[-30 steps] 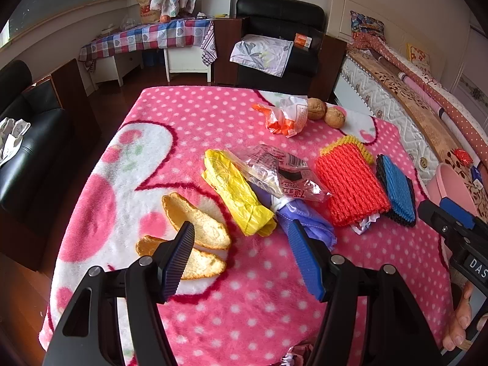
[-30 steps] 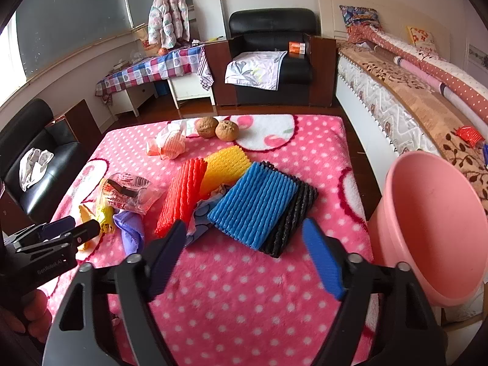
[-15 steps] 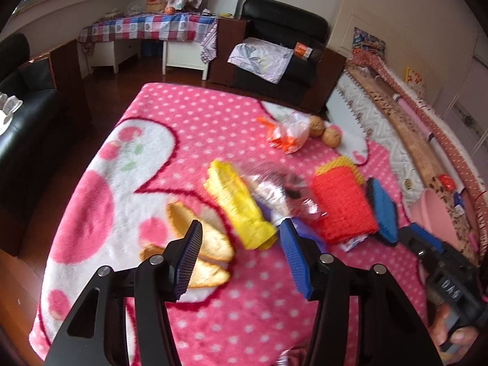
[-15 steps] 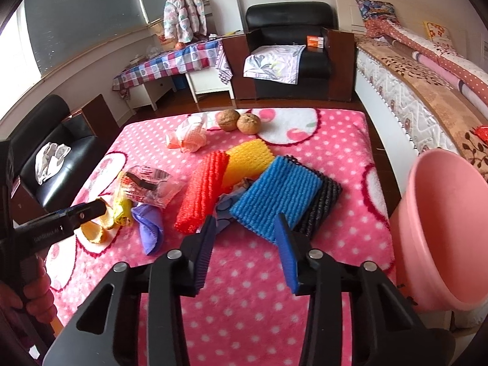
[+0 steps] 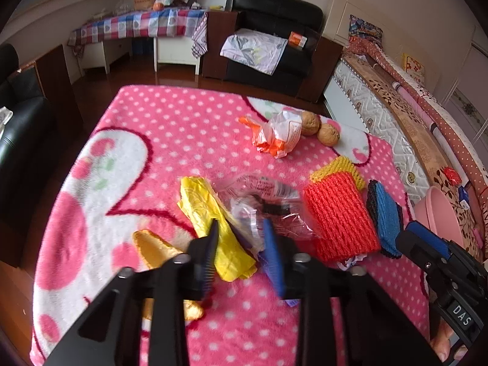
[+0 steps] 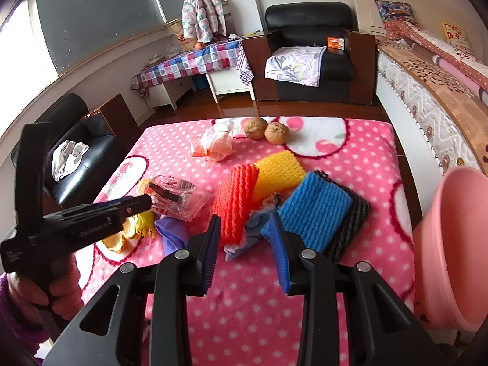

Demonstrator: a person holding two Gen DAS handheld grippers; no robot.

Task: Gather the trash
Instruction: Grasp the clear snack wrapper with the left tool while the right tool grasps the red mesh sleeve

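Several pieces of trash lie across a pink polka-dot blanket (image 5: 170, 128) that covers the work surface. Farthest left are orange peels (image 5: 152, 248), just beside the left gripper (image 5: 241, 251). Next is a yellow plastic bag (image 5: 210, 213), an elongated item whose long axis runs from the far left toward the near right; its near end lies between the left gripper's fingers. The left gripper's jaws stand partly apart, with the bag and a purple wrapper (image 6: 172, 235) in the gap; whether the pads touch either one cannot be told. A clear crinkled wrapper (image 5: 268, 204) rests just right of the yellow bag, overlapping it. Farther back sit an orange-and-white wrapper (image 5: 279, 135) and two walnuts (image 5: 318, 126), touching each other. To the right is a red foam net (image 5: 340, 216), its long axis running front to back, lying over the near part of a yellow foam net (image 5: 338, 167). Right of these, a blue foam net (image 6: 314, 210) lies on top of a black foam net (image 6: 353, 222). The right gripper (image 6: 245, 245) hovers over the near edge of this group, jaws partly apart and holding nothing. A pink bucket (image 6: 454, 244) stands off the right edge of the surface. Around the room: a black armchair (image 6: 308, 24), a table with checked cloth (image 6: 195, 61), and a bed (image 6: 433, 73) along the right wall.
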